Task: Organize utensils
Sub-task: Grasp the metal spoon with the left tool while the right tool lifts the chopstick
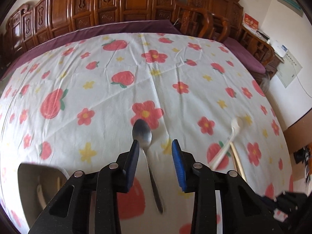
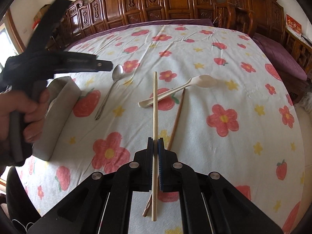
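Seen over a flower-print tablecloth [image 1: 97, 74]: left gripper [image 1: 155, 143] spread wide, gripping nothing, a metal spoon [image 1: 143, 134] lying between the jaws, bowl just beyond the tips, handle running back beneath them. Right gripper [image 2: 155, 141] pinched tight on a pale chopstick [image 2: 155, 105], which juts straight ahead of the jaws and crosses over a cream spoon [image 2: 175, 90]. A darker chopstick [image 2: 176, 119] just right of those jaws on the cloth. Grey tray [image 2: 58, 107] well left.
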`<state>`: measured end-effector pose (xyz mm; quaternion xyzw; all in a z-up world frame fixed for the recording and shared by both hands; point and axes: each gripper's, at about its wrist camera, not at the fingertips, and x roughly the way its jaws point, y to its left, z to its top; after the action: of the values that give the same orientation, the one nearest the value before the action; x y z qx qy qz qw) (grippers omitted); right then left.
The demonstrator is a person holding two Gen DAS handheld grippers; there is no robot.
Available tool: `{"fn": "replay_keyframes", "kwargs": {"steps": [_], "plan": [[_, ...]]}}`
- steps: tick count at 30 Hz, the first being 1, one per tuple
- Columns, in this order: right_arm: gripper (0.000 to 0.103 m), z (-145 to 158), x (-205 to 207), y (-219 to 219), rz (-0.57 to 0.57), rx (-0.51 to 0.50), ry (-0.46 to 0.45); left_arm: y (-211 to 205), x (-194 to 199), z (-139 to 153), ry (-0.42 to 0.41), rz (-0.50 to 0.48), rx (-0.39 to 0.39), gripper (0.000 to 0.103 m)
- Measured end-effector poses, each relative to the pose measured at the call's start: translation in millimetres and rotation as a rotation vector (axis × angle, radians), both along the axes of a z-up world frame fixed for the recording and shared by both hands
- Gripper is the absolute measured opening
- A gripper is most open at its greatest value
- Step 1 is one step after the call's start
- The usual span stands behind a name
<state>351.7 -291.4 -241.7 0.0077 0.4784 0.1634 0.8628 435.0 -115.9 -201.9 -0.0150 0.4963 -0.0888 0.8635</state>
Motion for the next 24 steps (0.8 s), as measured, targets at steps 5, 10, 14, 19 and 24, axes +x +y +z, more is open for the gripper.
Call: {"fn": "replay_keyframes", "kwargs": {"steps": [5, 10, 14, 19, 24], "plan": [[0.006, -1.0, 0.7, -1.4, 0.002, 0.019, -0.001, -1.2, 20.5, -16.1, 0.032, 0.027, 0.034, 0.020], [0.006, 0.6, 0.3, -0.2, 0.013, 0.029, -0.007, -0.3, 29.4, -25.5, 0.058, 0.054, 0.051, 0.016], [0.006, 3.2, 0.5, -0.5, 0.016, 0.041, -0.015, -1.4, 32.4, -31.5, 0.078, 0.057, 0.051, 0.015], [0.006, 4.9, -0.4, -0.8, 0.020, 0.048, -0.018, -2.3, 32.9, -37.8, 0.086, 0.056, 0.050, 0.015], [0.006, 3.8, -1.1, -2.4, 0.016, 0.052, -0.015, -3.5, 31.4, -38.7, 0.068, 0.044, 0.050, 0.010]]}}
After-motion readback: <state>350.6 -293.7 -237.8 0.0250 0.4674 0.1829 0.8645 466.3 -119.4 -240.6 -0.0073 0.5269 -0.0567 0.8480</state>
